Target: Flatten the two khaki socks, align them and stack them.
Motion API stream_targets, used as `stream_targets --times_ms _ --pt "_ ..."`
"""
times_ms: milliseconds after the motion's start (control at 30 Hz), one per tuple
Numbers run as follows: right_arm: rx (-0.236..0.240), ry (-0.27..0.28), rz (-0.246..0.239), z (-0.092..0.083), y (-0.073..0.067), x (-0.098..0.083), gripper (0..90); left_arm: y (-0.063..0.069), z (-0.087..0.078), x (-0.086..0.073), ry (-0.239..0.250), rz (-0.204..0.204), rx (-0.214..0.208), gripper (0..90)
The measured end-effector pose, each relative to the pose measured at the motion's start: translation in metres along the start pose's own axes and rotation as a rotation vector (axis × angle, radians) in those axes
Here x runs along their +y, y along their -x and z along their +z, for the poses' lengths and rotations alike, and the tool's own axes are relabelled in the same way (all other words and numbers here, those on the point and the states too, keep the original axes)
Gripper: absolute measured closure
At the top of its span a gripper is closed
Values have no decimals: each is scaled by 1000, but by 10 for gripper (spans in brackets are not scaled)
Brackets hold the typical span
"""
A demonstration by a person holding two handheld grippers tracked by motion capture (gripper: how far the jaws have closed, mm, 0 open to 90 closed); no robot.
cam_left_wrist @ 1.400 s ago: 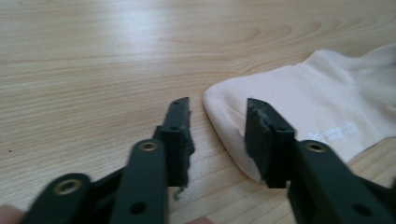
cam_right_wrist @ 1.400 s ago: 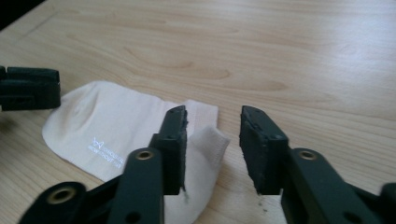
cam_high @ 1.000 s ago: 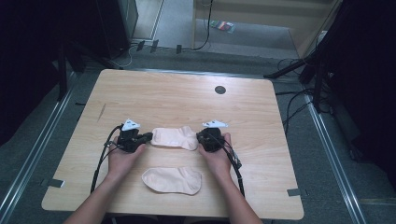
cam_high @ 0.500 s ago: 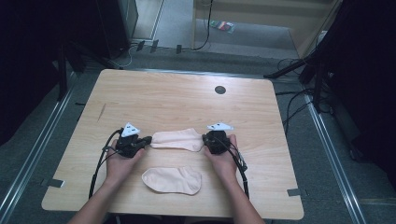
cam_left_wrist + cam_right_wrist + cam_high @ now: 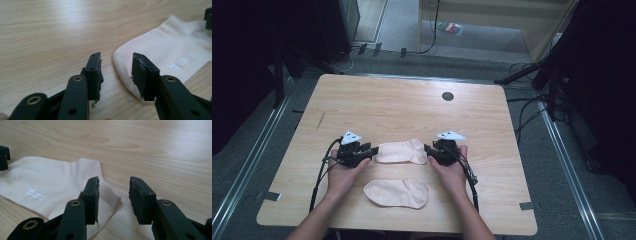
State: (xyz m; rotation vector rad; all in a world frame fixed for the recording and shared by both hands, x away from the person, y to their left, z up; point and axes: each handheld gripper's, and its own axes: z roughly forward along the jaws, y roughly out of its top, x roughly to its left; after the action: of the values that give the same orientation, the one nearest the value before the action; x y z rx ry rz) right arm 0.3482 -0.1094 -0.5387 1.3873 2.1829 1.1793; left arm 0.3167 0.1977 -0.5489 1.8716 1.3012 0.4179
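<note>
A cream sock lies flat on the wooden table between my two grippers. My left gripper is at its toe end, open. In the left gripper view the toe lies just past the right jaw, with my left gripper holding nothing. My right gripper is at the cuff end, open. In the right gripper view the left jaw hangs over the cuff corner, and my right gripper grips nothing. A second cream sock lies nearer the front edge.
A round black hole sits near the table's far edge. Cables trail from both grippers toward the front edge. Bare wood stretches across the far half. Dark equipment and floor cables surround the table.
Both hands have drifted a little toward the near edge and slightly apart. The sock between them now lies longer and flatter on the table.
</note>
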Motion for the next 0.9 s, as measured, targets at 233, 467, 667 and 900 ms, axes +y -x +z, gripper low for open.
stream_targets --times_ms 233,467,667,900 --pt "-41 -28 -62 8 -10 -7 703 14 6 0 -30 104 52 656" --pt "-39 -24 -96 5 -15 -9 879 18 6 1 -25 122 66 887" --pt "-39 13 -85 -7 -17 -3 885 19 -4 5 6 107 11 898" --pt "-11 51 -79 -28 -22 3 885 18 -29 11 73 70 -19 898"
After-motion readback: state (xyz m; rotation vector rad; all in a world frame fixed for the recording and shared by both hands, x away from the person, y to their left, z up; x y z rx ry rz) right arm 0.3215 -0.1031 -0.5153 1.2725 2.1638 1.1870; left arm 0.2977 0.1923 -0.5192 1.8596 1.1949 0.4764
